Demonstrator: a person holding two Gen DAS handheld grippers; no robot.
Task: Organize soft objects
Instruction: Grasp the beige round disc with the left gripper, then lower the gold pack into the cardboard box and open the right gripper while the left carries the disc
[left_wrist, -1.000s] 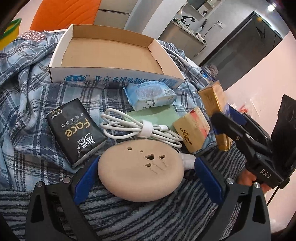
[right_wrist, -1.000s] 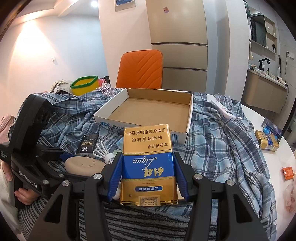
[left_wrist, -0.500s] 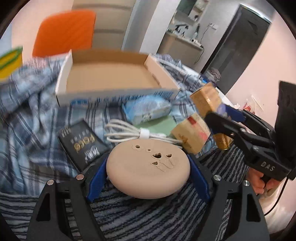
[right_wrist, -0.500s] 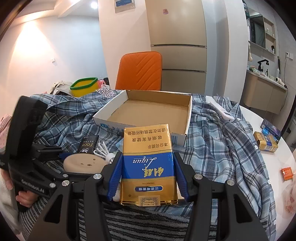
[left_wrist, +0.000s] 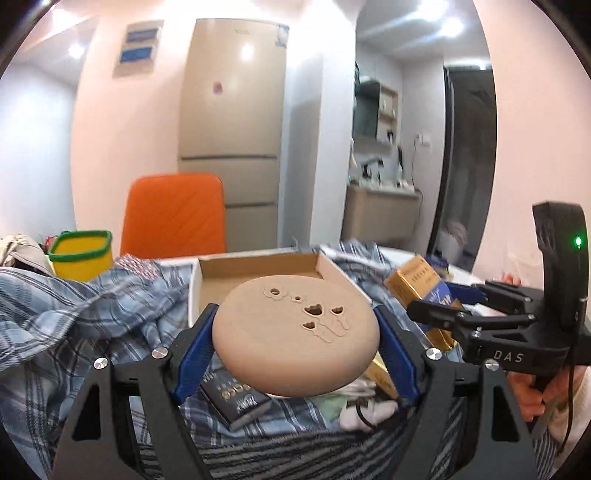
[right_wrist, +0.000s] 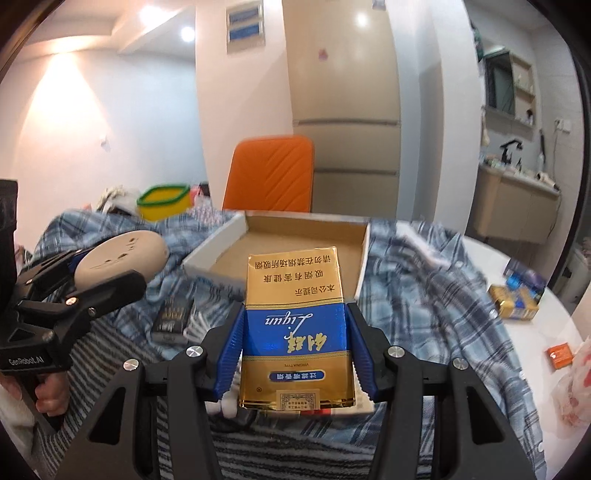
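1. Left gripper (left_wrist: 295, 332) clamps tan round pad (left_wrist: 295, 328), lifted just before open cardboard box (left_wrist: 258, 267) (box dead ahead).
2. Right gripper (right_wrist: 295, 354) grips gold-blue pack (right_wrist: 295, 332), long axis twd box; left is nearer.

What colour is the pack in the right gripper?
Gold with a blue band; clearest in the right wrist view.

Orange chair (right_wrist: 271, 173) behind the counter, tall beige fridge (left_wrist: 232, 122) against the wall, yellow green-rimmed tub (left_wrist: 79, 253) at left, kitchen cabinet (right_wrist: 515, 206) at right
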